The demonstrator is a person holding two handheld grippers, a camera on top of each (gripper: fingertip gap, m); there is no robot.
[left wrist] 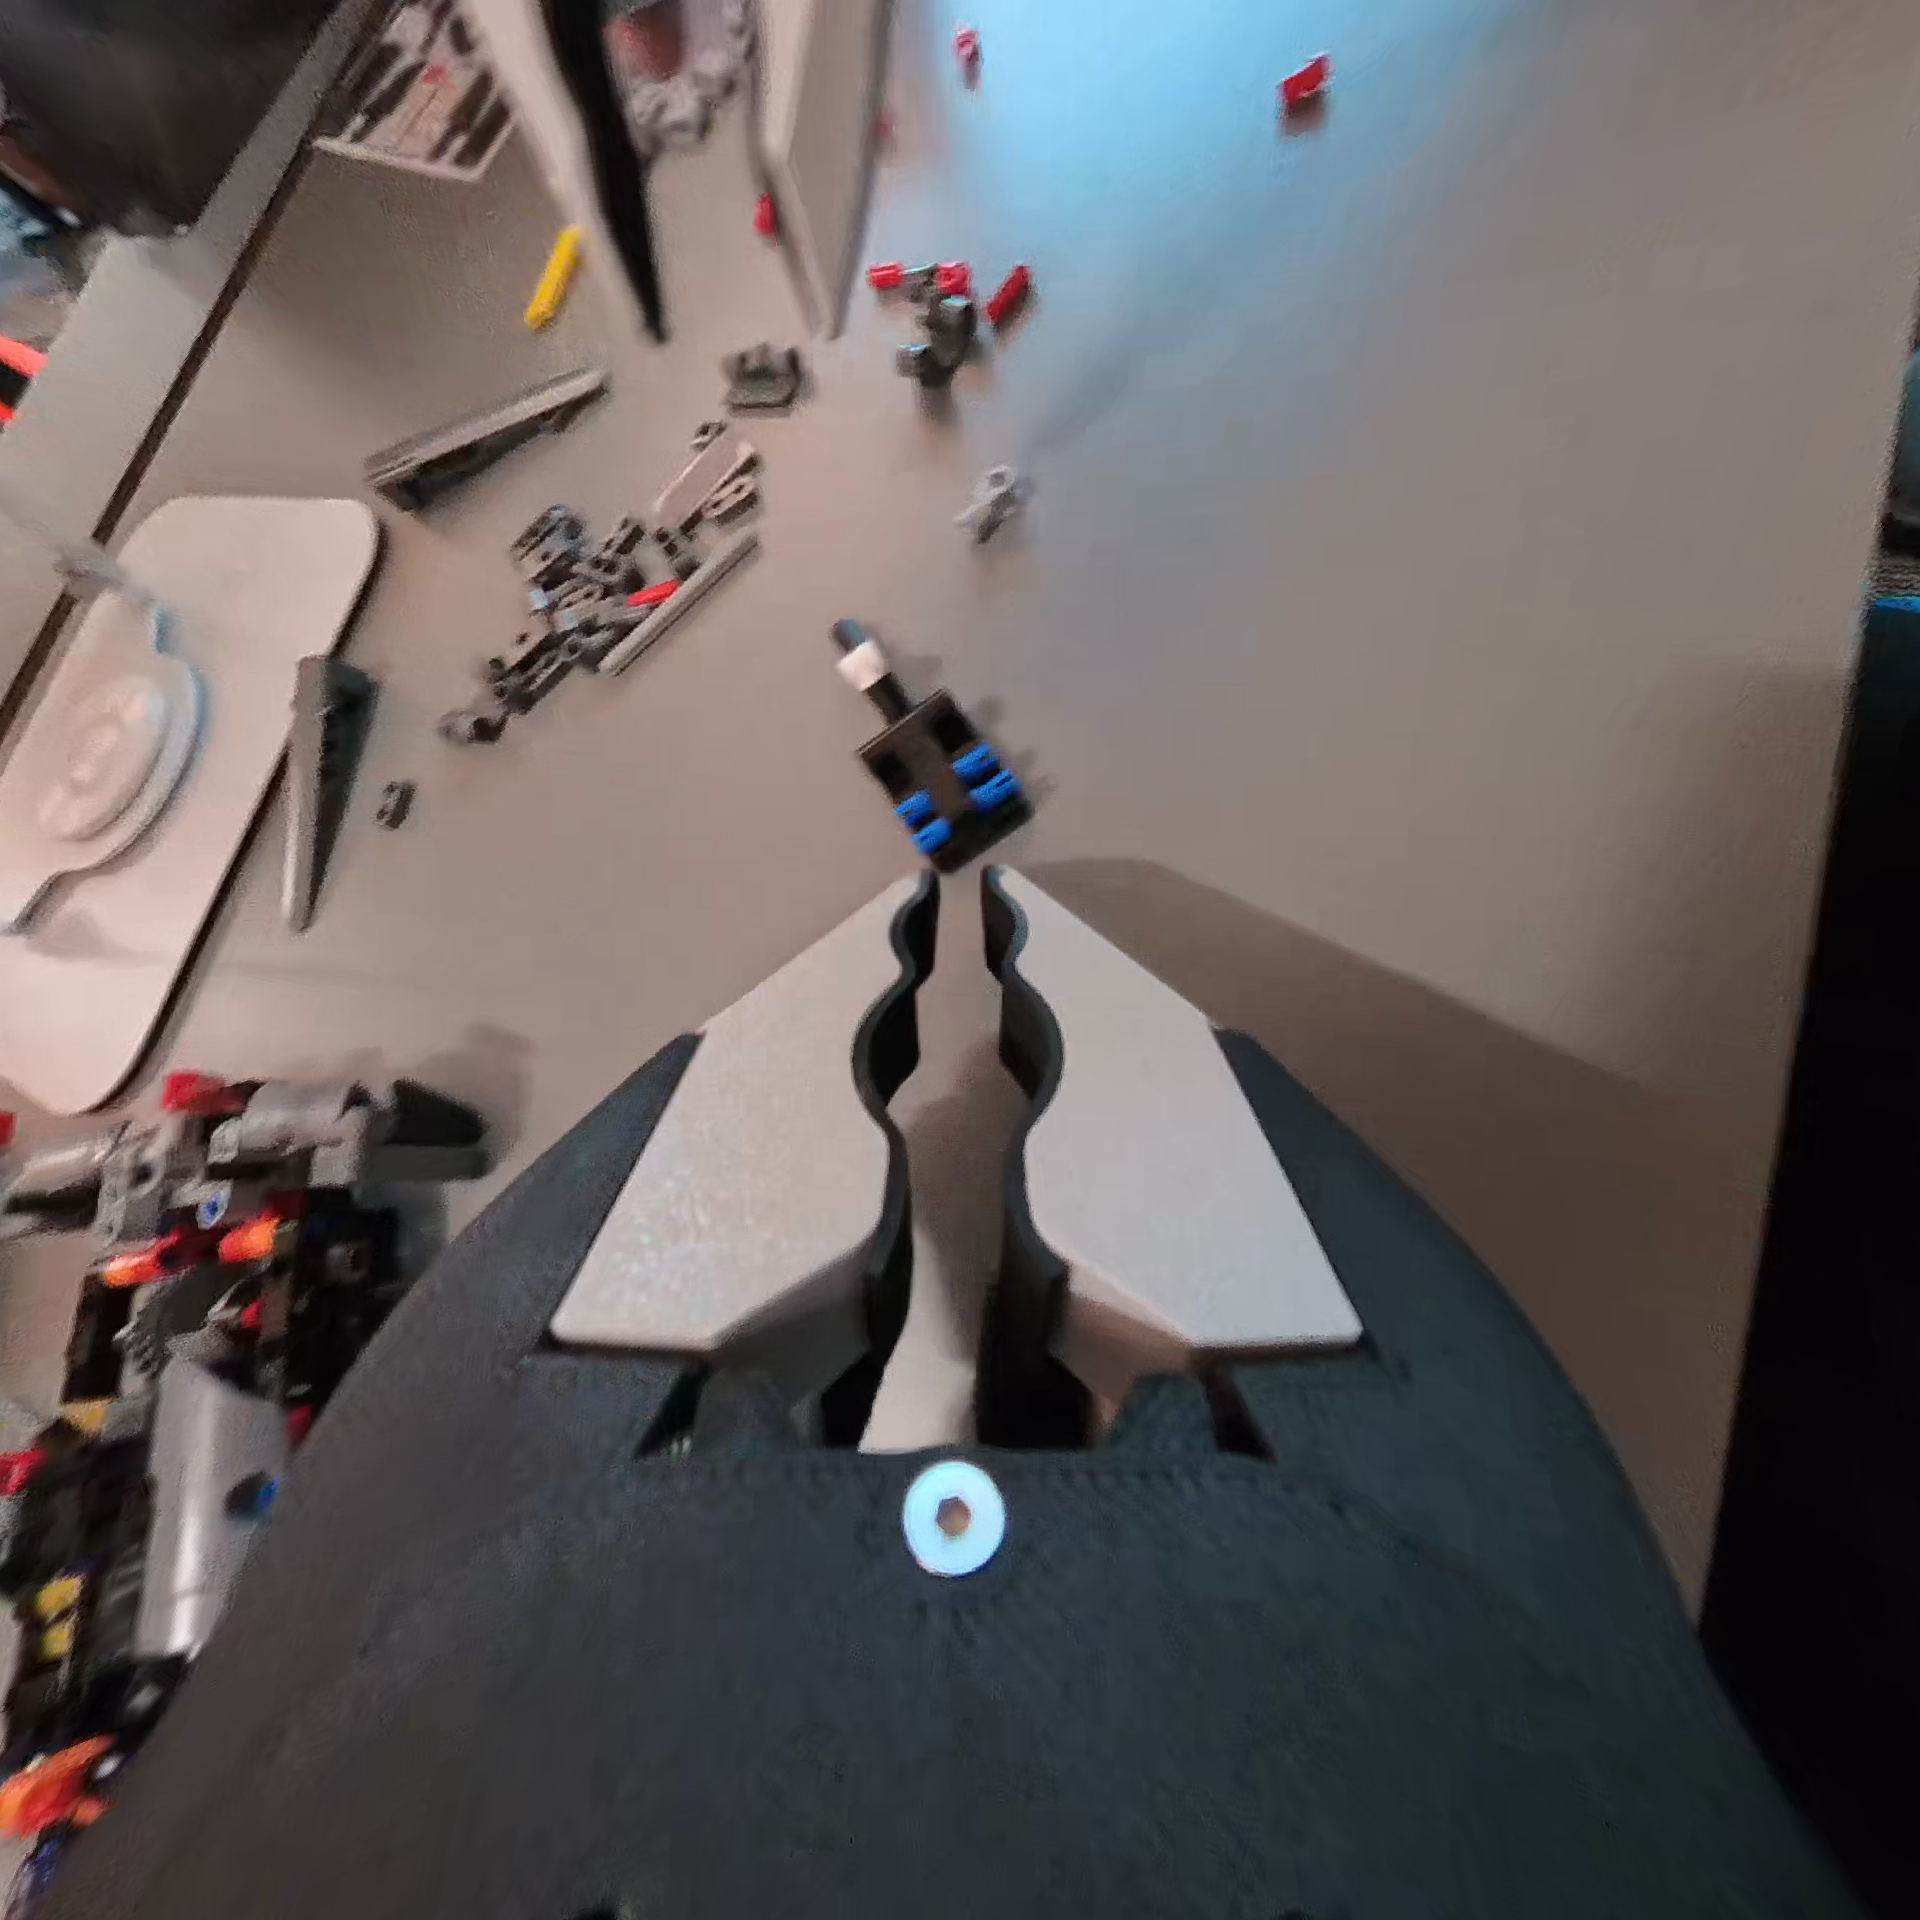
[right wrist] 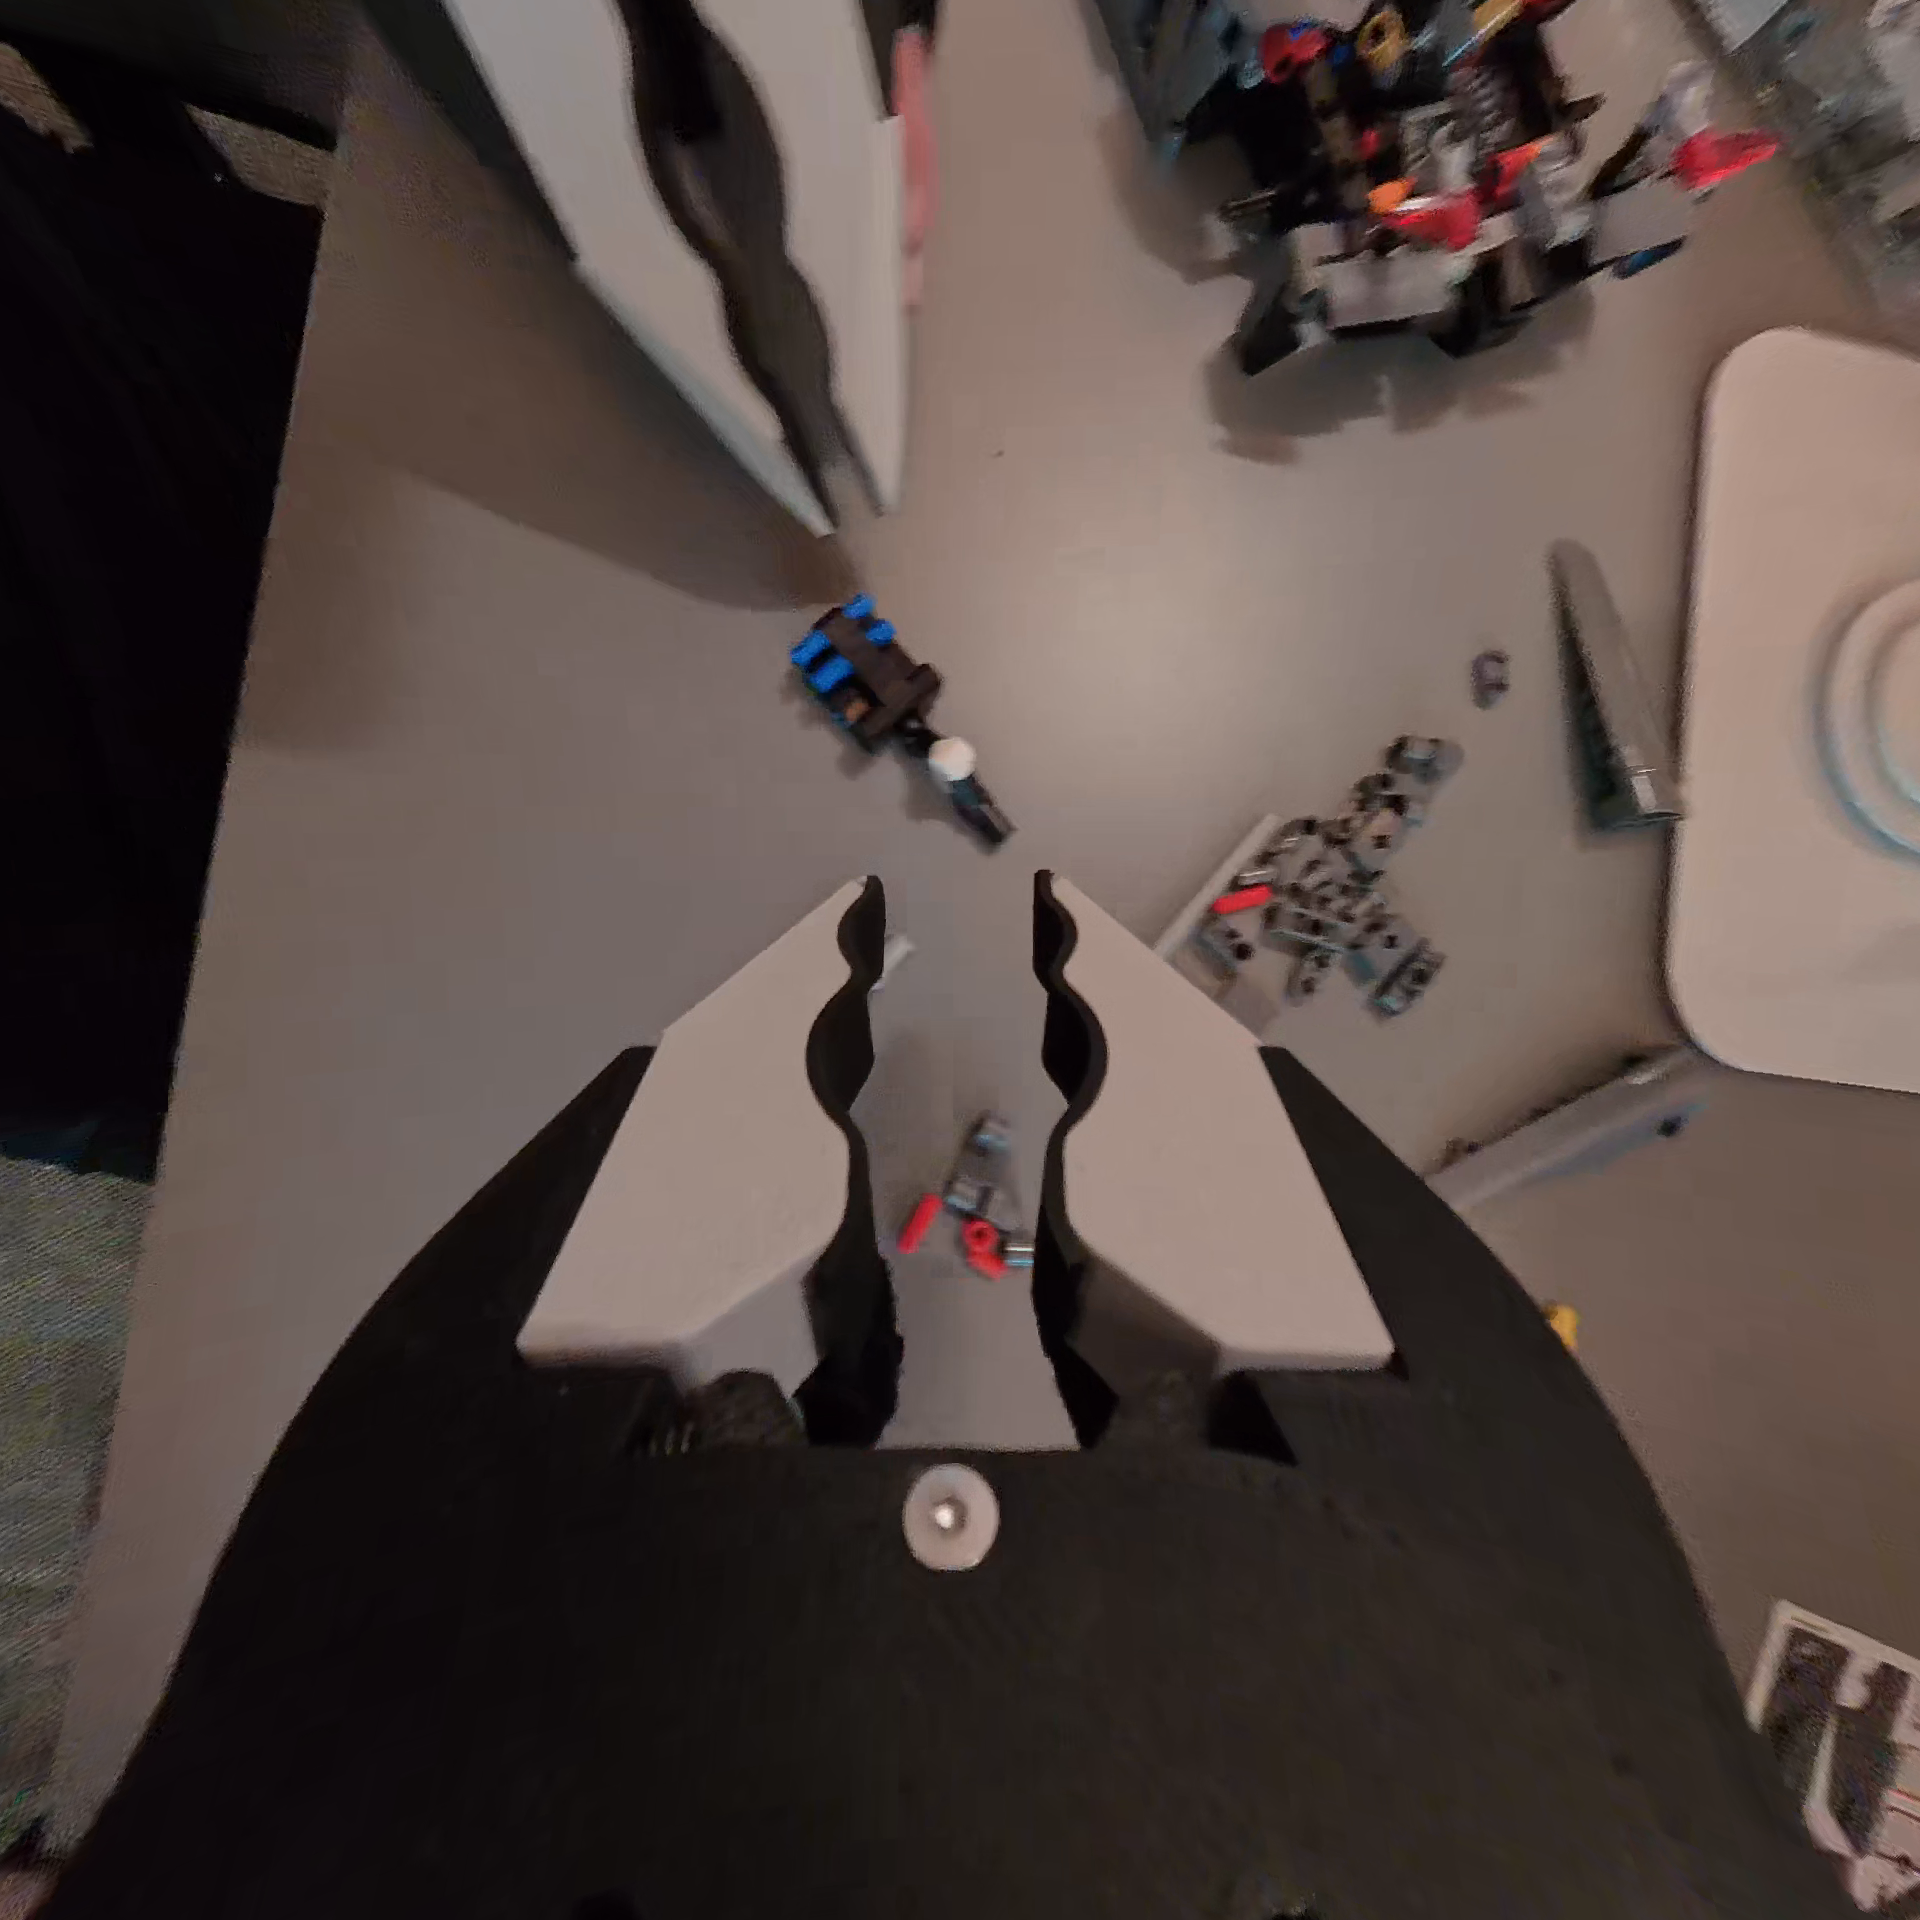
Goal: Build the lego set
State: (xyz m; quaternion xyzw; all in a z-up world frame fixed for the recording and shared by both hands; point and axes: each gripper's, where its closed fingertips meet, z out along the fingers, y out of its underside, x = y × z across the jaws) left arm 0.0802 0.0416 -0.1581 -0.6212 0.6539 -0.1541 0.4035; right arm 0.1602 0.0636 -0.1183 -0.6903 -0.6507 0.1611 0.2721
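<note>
Where left view lacks it, right view shows printed sheet (right wrist: 1849, 1756) beside table (right wrist: 623, 1039).

A pale grey desk (left wrist: 1351, 520) fills both views, washed by bluish light at one far corner. Beyond its edge lies dark, speckled carpet floor (right wrist: 62, 1299) in deep shadow.

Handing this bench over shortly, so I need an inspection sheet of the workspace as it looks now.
Surface: grey table, lit unevenly.
Job's things: black block with blue pegs, on the table just ahead of the left tongs.
Clutter: grey brick cluster; red pieces; multicoloured brick model; white board.
Grippers: left tongs nearly closed, empty; right tongs open, empty.
Cables: nothing seen.
Surroundings: printed sheet.
</note>
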